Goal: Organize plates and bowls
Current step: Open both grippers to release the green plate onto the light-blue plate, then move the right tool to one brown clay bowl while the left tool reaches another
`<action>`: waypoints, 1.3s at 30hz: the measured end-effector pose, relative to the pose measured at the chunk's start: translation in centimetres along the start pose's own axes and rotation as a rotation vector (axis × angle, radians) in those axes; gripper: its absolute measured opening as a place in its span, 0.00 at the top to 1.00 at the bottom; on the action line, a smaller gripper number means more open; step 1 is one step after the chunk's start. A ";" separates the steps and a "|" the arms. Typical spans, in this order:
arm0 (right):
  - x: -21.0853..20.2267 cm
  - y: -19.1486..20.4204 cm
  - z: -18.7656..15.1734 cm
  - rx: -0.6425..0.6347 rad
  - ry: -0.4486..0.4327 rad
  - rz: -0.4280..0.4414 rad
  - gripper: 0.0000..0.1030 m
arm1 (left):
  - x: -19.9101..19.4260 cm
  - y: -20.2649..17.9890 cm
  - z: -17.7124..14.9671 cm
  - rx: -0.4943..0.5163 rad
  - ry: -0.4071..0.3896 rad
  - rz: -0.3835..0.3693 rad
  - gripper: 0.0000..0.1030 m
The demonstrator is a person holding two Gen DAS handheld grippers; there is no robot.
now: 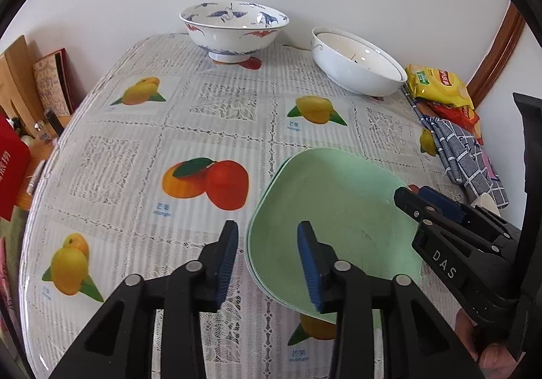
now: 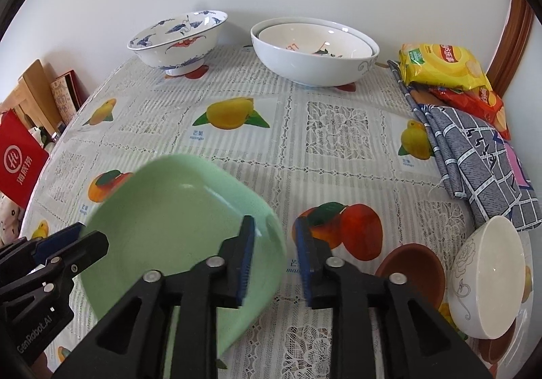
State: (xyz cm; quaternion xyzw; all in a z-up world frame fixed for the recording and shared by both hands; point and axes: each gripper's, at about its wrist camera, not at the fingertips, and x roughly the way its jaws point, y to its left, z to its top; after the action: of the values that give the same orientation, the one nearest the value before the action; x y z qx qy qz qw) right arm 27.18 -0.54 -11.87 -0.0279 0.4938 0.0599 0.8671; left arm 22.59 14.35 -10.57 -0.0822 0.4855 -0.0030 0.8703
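Observation:
Stacked green plates (image 1: 338,209) lie on the fruit-print tablecloth, also in the right wrist view (image 2: 176,226). My left gripper (image 1: 267,263) is open, its jaws straddling the plates' left rim. My right gripper (image 2: 274,253) is open, straddling the plates' right rim; it shows in the left wrist view (image 1: 416,201). At the back stand a blue-and-red patterned bowl (image 1: 233,30) (image 2: 178,40) and nested white bowls (image 1: 355,63) (image 2: 315,50). A small white bowl (image 2: 487,277) leans on a brown bowl (image 2: 413,270) at the right.
Yellow and red snack bags (image 2: 443,70) and a grey checked cloth (image 2: 474,155) lie along the right edge. A red box (image 2: 20,158) and wooden boards (image 1: 17,74) stand beyond the table's left edge. A white wall is behind.

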 end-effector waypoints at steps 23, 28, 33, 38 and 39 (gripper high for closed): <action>-10.2 -8.6 -3.6 0.117 -0.154 -0.067 0.33 | -7.6 -6.3 -1.1 0.072 -0.128 -0.015 0.62; -12.4 -13.0 -5.4 0.157 -0.191 -0.132 0.31 | -8.2 -9.2 -1.6 0.094 -0.137 -0.031 0.62; -13.8 -17.1 -7.2 0.203 -0.202 -0.198 0.30 | -8.0 -11.6 -2.1 0.092 -0.134 -0.050 0.62; -14.4 -20.9 -9.2 0.265 -0.188 -0.237 0.30 | -7.0 -14.1 -2.5 0.106 -0.118 -0.065 0.61; -14.5 -21.9 -9.7 0.285 -0.182 -0.235 0.30 | -6.8 -14.6 -2.6 0.110 -0.113 -0.069 0.59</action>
State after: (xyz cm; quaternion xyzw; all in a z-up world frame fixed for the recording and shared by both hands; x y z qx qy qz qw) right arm 14.48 -24.41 -4.63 0.0430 0.4104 -0.1098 0.9043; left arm 17.93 0.17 -4.06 -0.0509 0.4315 -0.0549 0.8990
